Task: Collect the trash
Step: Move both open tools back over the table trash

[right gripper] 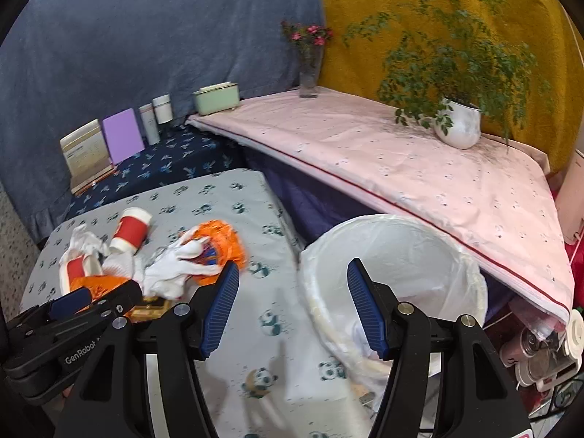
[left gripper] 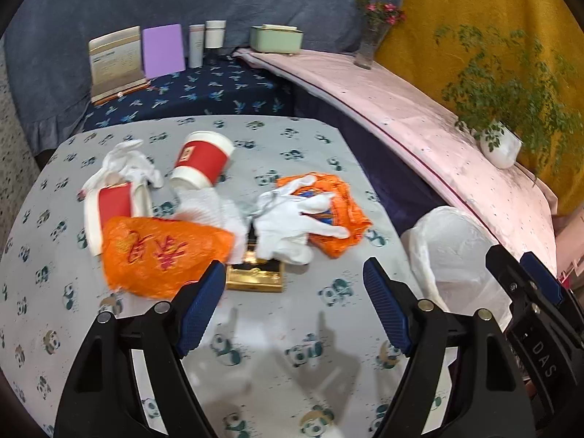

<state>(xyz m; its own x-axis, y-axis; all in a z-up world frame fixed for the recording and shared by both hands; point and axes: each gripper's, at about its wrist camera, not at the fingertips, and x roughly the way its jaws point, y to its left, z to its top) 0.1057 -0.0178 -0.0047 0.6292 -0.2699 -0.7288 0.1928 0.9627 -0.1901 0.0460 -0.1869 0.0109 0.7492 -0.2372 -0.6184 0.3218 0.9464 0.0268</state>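
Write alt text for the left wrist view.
The open left gripper hovers over a panda-print table strewn with trash: orange bags, a red paper cup, a white glove. A lined bin stands right.

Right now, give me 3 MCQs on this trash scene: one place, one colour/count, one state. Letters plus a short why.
1. Where is the lined bin?
A. On the pink shelf
B. Off the panda table's right edge
C. Behind the books

2. How many orange bags lie on the table?
A. One
B. Two
C. Four

3. State of the left gripper?
A. Open, holding nothing
B. Shut on the cup
C. Shut on a glove

Key:
1 B, it sits beside the table's edge, below the pink shelf.
2 B, near orange bag and far orange bag.
3 A, fingers apart over bare cloth.
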